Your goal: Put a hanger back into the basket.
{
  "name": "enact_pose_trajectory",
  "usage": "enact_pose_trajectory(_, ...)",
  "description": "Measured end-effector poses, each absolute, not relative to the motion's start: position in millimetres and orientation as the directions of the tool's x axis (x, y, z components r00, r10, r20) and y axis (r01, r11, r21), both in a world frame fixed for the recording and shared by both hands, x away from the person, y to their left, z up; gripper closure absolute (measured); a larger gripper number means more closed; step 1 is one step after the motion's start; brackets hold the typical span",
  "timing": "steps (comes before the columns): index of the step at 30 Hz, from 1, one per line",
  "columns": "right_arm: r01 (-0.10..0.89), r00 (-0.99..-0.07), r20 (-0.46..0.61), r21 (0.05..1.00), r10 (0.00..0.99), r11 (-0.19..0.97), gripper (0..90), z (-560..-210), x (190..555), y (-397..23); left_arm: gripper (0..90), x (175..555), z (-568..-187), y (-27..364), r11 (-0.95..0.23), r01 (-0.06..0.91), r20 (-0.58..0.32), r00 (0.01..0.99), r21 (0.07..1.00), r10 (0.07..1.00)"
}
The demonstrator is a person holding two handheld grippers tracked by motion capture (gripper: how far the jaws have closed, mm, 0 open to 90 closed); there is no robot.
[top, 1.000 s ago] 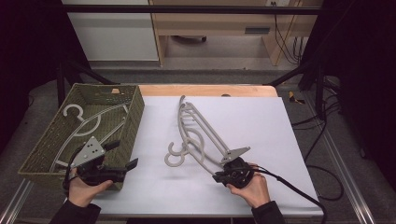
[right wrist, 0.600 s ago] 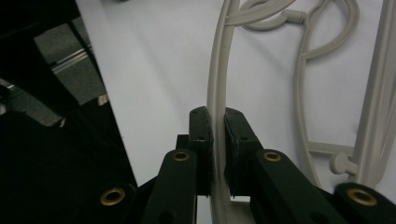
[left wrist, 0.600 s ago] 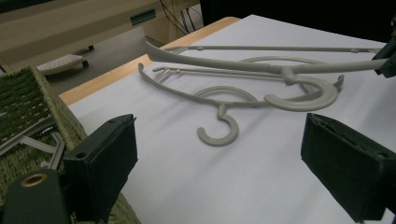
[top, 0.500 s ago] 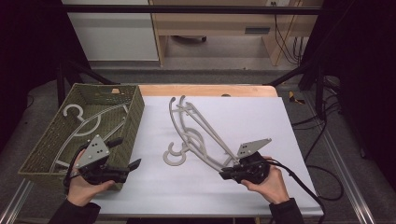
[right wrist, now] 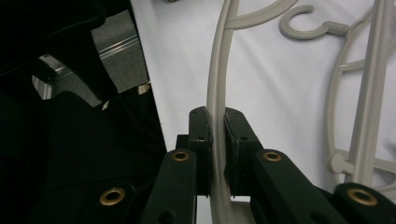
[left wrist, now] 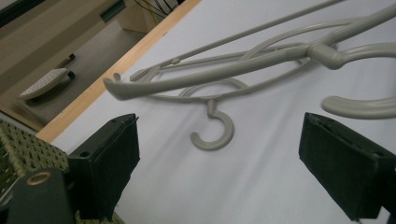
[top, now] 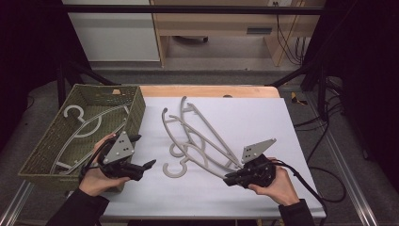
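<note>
The right tool (right wrist: pixel 217 140) is clamped on the arm of a hanger (top: pixel 207 155) lying among others on the bench (top: pixel 263 122), while the left tool (left wrist: pixel 219 163) stands wide beside the basket (top: pixel 136 106).

Each black, blocky hand-held gripper — the left gripper (top: pixel 147 165) and the right gripper (top: pixel 229 179) — carries a grey three-cornered plate with small dark holes on top. Black cables trail from both. Brass-coloured screw rings dot the arms of the flat, matte black jaws. The person wears dark long sleeves (top: pixel 77 210).
</note>
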State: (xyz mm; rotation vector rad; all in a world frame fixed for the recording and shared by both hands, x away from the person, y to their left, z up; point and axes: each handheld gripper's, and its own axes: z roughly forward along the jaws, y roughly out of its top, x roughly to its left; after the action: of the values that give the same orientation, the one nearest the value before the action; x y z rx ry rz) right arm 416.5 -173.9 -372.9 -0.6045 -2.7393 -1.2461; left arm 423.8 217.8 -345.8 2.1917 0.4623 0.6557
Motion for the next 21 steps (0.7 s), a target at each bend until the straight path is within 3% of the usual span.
enact_pose_trajectory(5, 0.35, -0.936, 0.241, 0.717, 0.257, 0.603, 82.7, -373.0, 412.9, -173.2, 14.6, 429.8, -354.4, 204.0, -0.735, 0.07, 0.383, 0.818, 0.675, 0.43)
enact_pose_trajectory(17, 0.317, -0.947, 0.272, 0.714, 0.17, 0.624, 82.7, -374.5, 407.4, -170.5, 23.4, 426.5, -366.1, 186.3, -0.826, -0.049, 0.486, 0.828, 0.562, 0.281)
enact_pose_trajectory(21, 0.31, -0.948, 0.282, 0.71, 0.149, 0.633, 82.7, -375.8, 406.5, -169.3, 33.8, 420.9, -375.6, 177.5, -0.861, -0.111, 0.531, 0.824, 0.496, 0.199)
